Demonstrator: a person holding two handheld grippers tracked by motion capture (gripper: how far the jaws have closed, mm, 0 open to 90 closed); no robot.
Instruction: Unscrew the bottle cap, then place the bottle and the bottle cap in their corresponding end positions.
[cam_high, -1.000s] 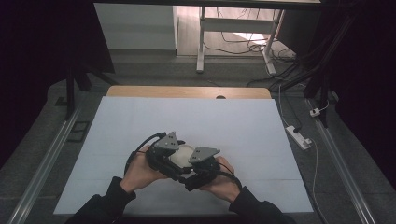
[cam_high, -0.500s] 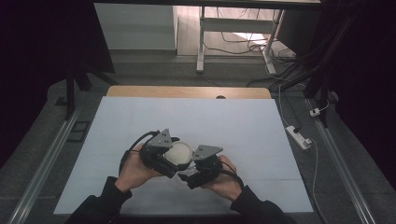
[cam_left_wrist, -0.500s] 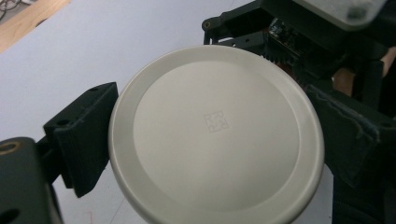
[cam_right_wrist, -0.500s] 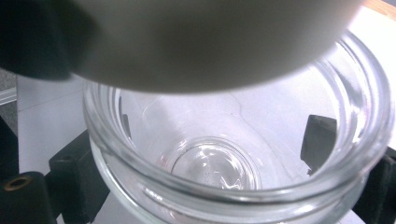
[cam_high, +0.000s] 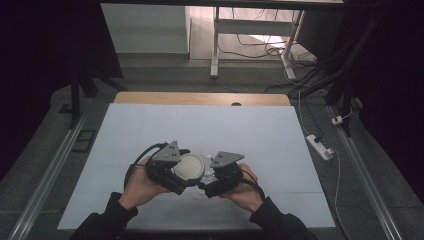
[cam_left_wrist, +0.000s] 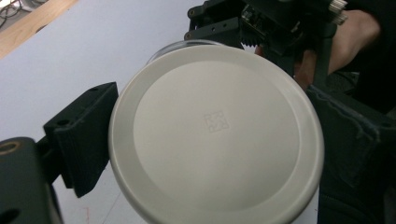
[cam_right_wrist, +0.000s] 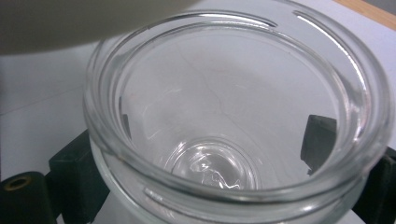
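A round white lid (cam_left_wrist: 217, 135) sits clamped across its edge by my left gripper (cam_high: 172, 173), with one black pad (cam_left_wrist: 86, 135) at its left and the other jaw at its right. My right gripper (cam_high: 220, 179) is shut on a clear, empty glass jar (cam_right_wrist: 233, 121); a pad (cam_right_wrist: 322, 135) shows through the glass. In the high view the lid (cam_high: 189, 168) is tilted just left of the jar (cam_high: 209, 172), over the near middle of the white table (cam_high: 150, 130). The lid's edge (cam_right_wrist: 70, 23) hangs over the jar's open mouth.
The table's wooden far edge (cam_high: 200, 98) has a small hole. A power strip (cam_high: 320, 146) with its cable lies on the floor at the right. Metal rails (cam_high: 47, 175) run along both sides. A white frame (cam_high: 215, 45) stands behind the table.
The left gripper has turned, so more of the lid's flat face shows from above. Both hands have shifted slightly toward the near edge, still close together.
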